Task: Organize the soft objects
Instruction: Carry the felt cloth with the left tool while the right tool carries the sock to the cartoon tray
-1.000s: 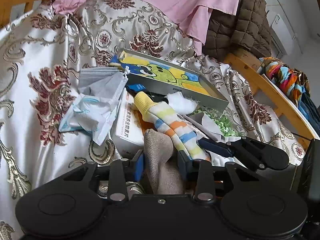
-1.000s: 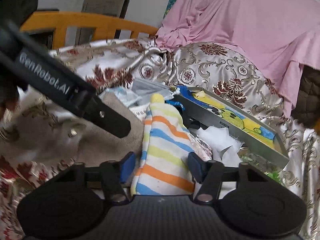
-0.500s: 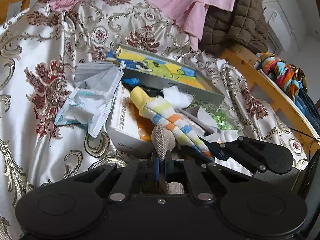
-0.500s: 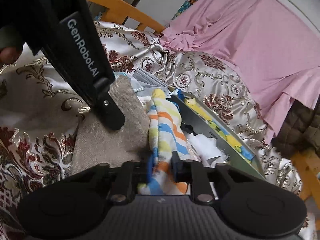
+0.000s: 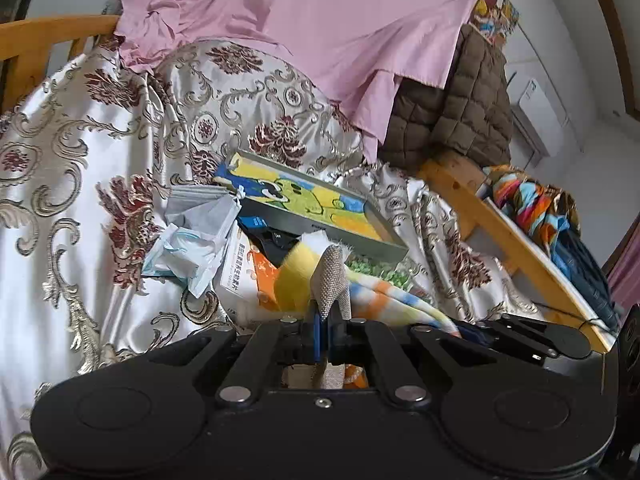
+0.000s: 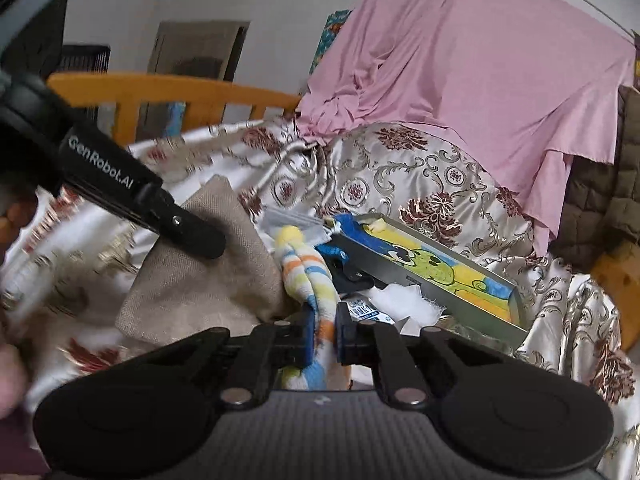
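Cluttered satin bedspread. Left gripper pinched tight on limp beige cloth; right gripper closing on soft striped sock, bunched mid-length; both light, floppy.

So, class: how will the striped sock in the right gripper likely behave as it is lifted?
Probably floppy: the striped sock bunches and bends above the right gripper, whose jaws are closing on it. Likely light, soft knit. It should dangle, perhaps dragging across the beige cloth beside it.
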`<state>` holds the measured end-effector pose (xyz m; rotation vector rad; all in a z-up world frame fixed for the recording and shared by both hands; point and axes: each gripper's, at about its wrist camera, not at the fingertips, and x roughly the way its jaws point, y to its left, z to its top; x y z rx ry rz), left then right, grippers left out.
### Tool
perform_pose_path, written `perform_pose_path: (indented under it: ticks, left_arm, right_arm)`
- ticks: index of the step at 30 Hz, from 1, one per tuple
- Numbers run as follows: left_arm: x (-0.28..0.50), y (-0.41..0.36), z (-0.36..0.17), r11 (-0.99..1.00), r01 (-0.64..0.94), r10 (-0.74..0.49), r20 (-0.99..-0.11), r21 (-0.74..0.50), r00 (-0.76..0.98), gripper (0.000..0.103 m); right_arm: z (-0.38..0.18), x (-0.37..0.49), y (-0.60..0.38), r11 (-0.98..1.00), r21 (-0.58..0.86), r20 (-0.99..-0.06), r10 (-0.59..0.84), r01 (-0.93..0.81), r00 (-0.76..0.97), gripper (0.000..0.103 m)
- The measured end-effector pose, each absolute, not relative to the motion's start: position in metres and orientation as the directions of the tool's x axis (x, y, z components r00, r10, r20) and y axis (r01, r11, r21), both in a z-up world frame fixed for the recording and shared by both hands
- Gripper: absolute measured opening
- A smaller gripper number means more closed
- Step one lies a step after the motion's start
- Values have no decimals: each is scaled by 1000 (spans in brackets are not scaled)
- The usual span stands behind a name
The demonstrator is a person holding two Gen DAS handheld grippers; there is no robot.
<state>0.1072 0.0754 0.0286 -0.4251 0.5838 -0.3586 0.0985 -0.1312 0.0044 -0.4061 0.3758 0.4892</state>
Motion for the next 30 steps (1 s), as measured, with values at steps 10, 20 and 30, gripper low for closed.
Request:
perform_pose_path:
  ticks: [10, 20, 30]
  left_arm:
    - [115, 85, 71, 871, 223, -424, -440, -437, 792, 2]
    - [205, 76, 127, 899, 253, -378, -342, -357, 860, 2]
    - [344, 48, 104, 896, 250, -350, -239, -367, 906, 2]
  right_arm:
    - [55, 95, -166, 812, -256, -436, 388, -525, 812, 11]
    - [104, 156, -160, 785, -301, -422, 399, -541, 814, 11]
    - [113, 304, -142, 862, -155, -410, 387, -482, 826, 11]
